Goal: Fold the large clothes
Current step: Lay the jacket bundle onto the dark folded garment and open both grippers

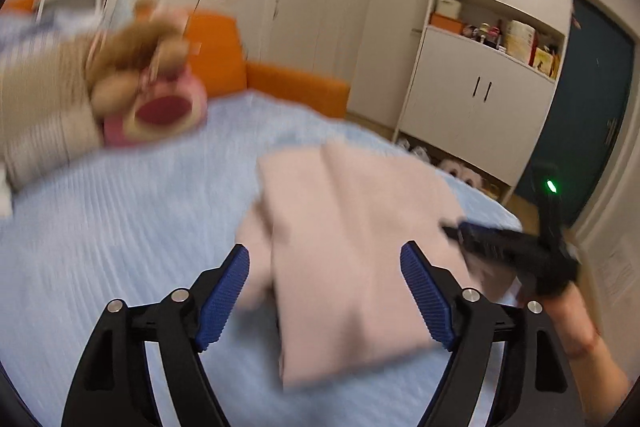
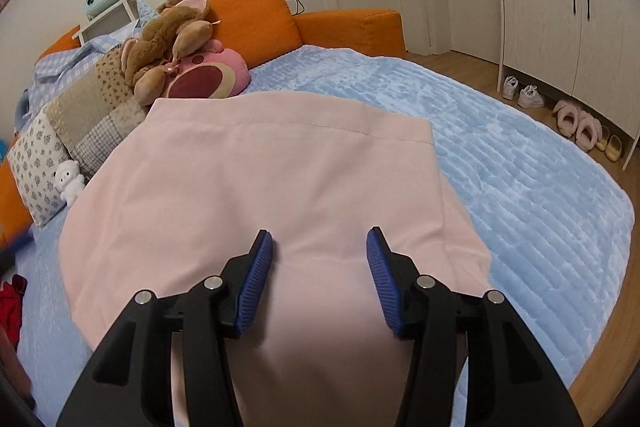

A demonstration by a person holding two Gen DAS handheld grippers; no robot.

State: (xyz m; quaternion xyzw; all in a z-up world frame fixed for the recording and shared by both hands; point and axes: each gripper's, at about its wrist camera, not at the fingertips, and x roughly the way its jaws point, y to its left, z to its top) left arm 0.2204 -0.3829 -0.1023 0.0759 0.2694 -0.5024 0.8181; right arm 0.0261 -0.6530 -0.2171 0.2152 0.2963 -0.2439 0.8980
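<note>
On the blue quilted bedspread (image 2: 520,155) lies the pink garment (image 2: 260,179), already doubled into a long slab with a stitched hem running across its far end; in the left wrist view it shows as a narrow folded panel (image 1: 352,247) with a second layer peeking out along its left side. Left gripper (image 1: 325,301): jaws wide apart, blue pads clear of the cloth, nothing between them but air above the panel; picture smeared, so edges are soft. Right gripper (image 2: 320,285): jaws standing part open, cloth lying beneath and between the pads but not pinched as far as the view shows; the same tool appears at the right of the left view (image 1: 512,247), dark body over the garment's right edge, a hand behind it. Judgement: a fold is just laid and both tools are free, so the next job is likely to take the near corners for another fold. To do it well, set each pad low at a corner, catch every layer including the one peeking out, close both together, lift evenly so the slab does not skew, and carry the near end toward the hem line. Stuffed toys (image 2: 180,43) and patchwork pillows (image 2: 80,131) crowd the head of the bed; keep the fold short of them.
</note>
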